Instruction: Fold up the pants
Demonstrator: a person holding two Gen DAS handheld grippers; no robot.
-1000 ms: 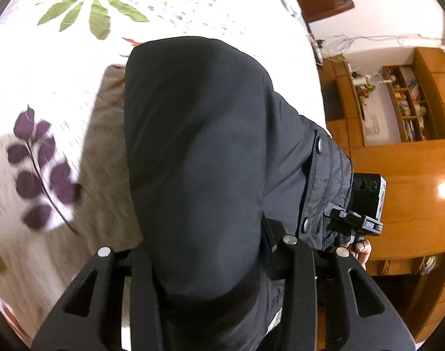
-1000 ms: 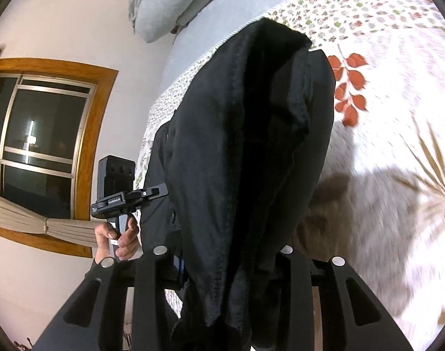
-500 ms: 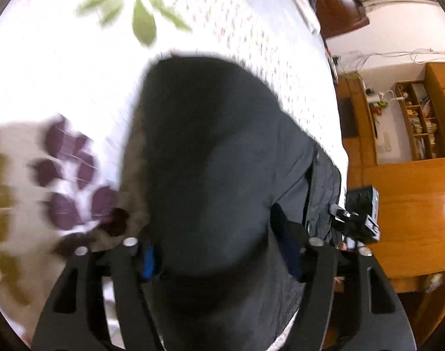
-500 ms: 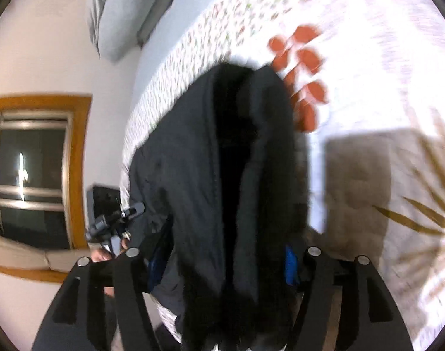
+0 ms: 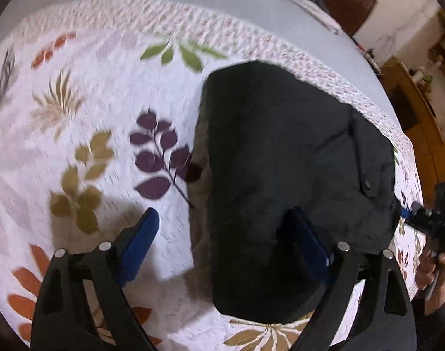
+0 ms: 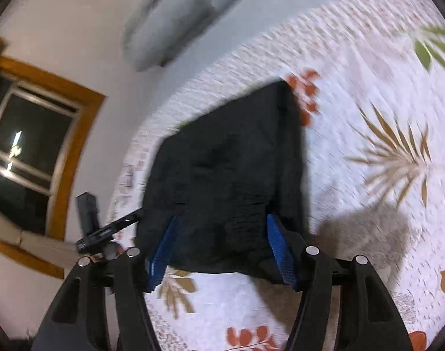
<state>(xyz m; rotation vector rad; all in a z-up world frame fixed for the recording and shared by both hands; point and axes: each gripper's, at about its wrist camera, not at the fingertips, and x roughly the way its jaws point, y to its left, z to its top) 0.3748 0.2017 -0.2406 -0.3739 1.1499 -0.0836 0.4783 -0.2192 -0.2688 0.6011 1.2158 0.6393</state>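
Observation:
The black pants (image 5: 281,175) lie folded in a thick rectangle on the leaf-print bedspread (image 5: 76,93). My left gripper (image 5: 228,239) is open above the pants' near left corner; its right blue pad (image 5: 307,239) is over the cloth and its left pad (image 5: 140,242) is over bare bedspread. In the right wrist view the pants (image 6: 228,169) lie flat, and my right gripper (image 6: 219,248) is open over their near edge, blue pads (image 6: 278,251) spread at either side. The views are blurred.
Grey pillows (image 6: 175,32) lie at the head of the bed. A wood-framed window (image 6: 32,152) is on the wall to the left. Wooden furniture (image 5: 421,111) stands beyond the bed's right edge. The other hand-held gripper (image 5: 439,222) shows at the right of the left wrist view.
Both grippers were shut on the hanging pants. They lowered the pants onto the bed, opened and let go. The pants now lie flat and folded.

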